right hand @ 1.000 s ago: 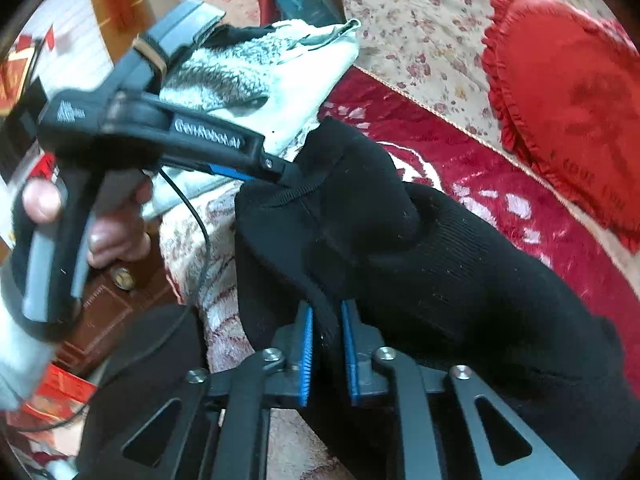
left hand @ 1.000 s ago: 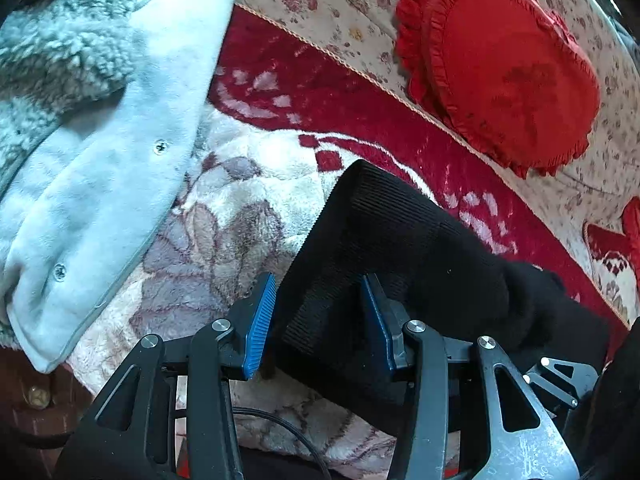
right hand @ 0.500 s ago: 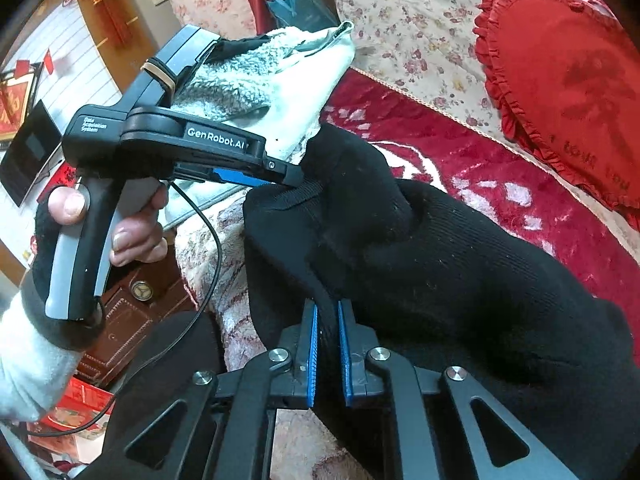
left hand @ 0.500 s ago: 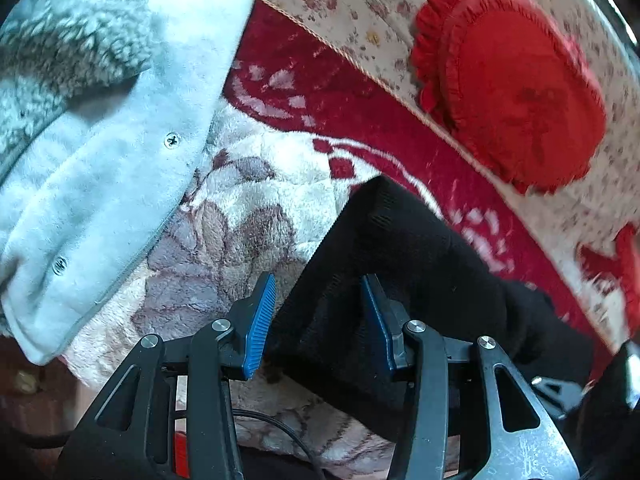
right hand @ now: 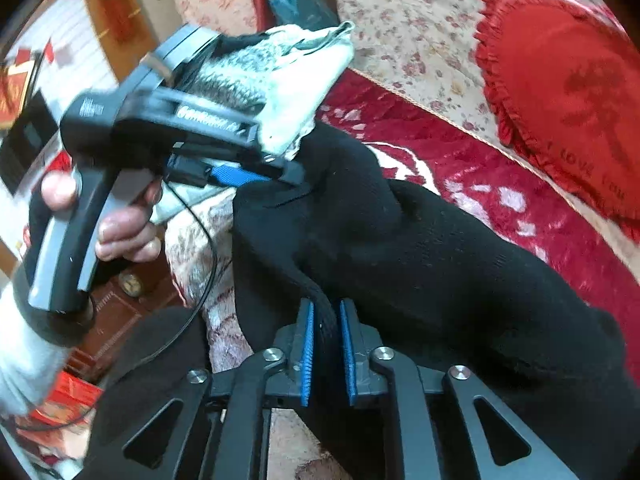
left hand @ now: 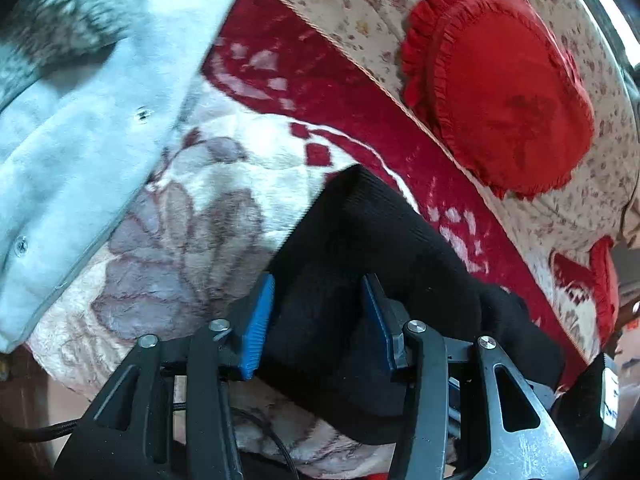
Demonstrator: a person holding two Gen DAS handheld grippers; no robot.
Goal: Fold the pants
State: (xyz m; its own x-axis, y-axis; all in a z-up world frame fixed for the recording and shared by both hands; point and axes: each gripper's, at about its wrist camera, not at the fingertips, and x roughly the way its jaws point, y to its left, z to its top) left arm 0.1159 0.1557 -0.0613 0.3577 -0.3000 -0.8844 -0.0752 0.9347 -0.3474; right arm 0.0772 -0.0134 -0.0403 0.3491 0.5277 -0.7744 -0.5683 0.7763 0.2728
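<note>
The black knit pants point(left hand: 380, 264) lie bunched on a red and cream floral blanket point(left hand: 208, 208). My left gripper point(left hand: 319, 312) stands open over one corner of them, dark cloth lying between its blue pads without being pinched. From the right wrist view, a person's hand point(right hand: 120, 236) holds that left gripper point(right hand: 294, 174) at the pants' point(right hand: 420, 248) far corner. My right gripper point(right hand: 327, 344) straddles a raised fold at the near edge. Its jaws are opening, and the fold stands loose between the pads.
A pale fleece jacket point(left hand: 80, 128) lies at the blanket's left, close to the left gripper. A red heart-shaped cushion point(left hand: 504, 92) rests on the floral sofa cover point(left hand: 340, 0) behind. Dark wooden furniture point(right hand: 116, 320) drops off below the blanket's near-left edge.
The right jaws, pinched tight on the fold before, have parted. The left gripper has rolled a little and stayed at the pants' corner, its jaws just as wide.
</note>
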